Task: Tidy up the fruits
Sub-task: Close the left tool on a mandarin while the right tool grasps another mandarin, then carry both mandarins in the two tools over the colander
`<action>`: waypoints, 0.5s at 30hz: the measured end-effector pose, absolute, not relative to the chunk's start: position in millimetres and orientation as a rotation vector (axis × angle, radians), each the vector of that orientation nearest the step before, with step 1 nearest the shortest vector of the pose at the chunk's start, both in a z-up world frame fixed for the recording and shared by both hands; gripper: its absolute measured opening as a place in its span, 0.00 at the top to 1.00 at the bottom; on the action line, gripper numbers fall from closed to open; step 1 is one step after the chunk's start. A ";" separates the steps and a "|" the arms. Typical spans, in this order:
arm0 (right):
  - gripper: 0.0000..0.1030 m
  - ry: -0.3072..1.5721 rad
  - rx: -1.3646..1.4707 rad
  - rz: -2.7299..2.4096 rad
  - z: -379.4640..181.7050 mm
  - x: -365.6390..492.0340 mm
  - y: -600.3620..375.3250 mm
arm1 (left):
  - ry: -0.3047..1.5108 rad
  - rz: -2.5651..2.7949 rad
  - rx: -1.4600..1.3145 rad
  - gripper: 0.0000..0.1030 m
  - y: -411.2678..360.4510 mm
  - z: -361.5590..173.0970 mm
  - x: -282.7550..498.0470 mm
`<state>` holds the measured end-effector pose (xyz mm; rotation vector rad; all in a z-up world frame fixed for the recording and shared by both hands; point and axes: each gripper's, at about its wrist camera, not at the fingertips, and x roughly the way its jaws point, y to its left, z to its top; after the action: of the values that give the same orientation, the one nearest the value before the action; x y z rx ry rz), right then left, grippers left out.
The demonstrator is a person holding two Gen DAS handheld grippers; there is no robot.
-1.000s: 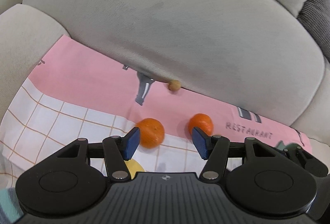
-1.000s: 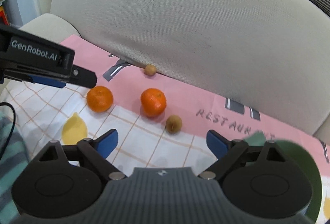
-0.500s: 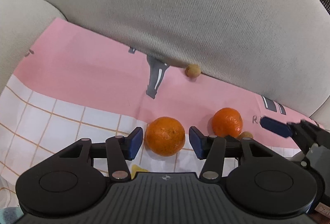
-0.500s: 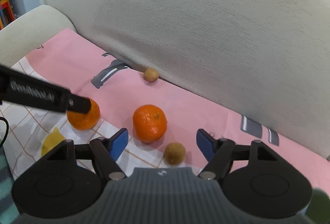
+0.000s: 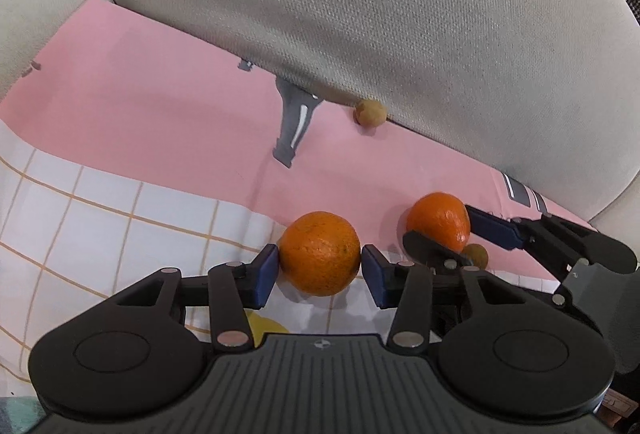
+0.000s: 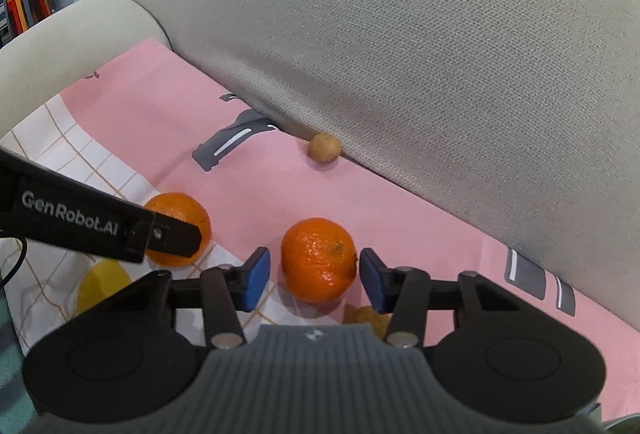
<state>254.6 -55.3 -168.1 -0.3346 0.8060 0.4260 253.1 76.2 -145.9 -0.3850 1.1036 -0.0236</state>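
Oranges sit mid-cloth on the sofa seat: left tongs [image 5: 319, 270] touch the left orange [image 5: 320, 258], right tongs [image 6: 314, 279] straddle the right orange [image 6: 318, 266], gaps remaining. Squeeze centred, gently, before lifting.

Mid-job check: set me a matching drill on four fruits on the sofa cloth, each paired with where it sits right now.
Things:
1. left orange
2. right orange
3. far small brown fruit
4. lemon

Places:
A. against the foot of the sofa backrest, on the pink part of the cloth
B. between the fingers of the left gripper
C. on the checked part of the cloth, nearer the camera than the left orange
D. between the fingers of the right gripper

Pairs: 1-B, 2-D, 3-A, 4-C
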 end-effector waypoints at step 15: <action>0.65 0.730 -0.309 0.409 -134.9 234.8 -58.3 | 1.031 -0.034 -0.415 0.52 75.4 -110.9 244.1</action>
<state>234.8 -58.3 -134.9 -0.3087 0.7303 0.4093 244.1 75.4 -110.9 -0.4150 1.0305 -0.0344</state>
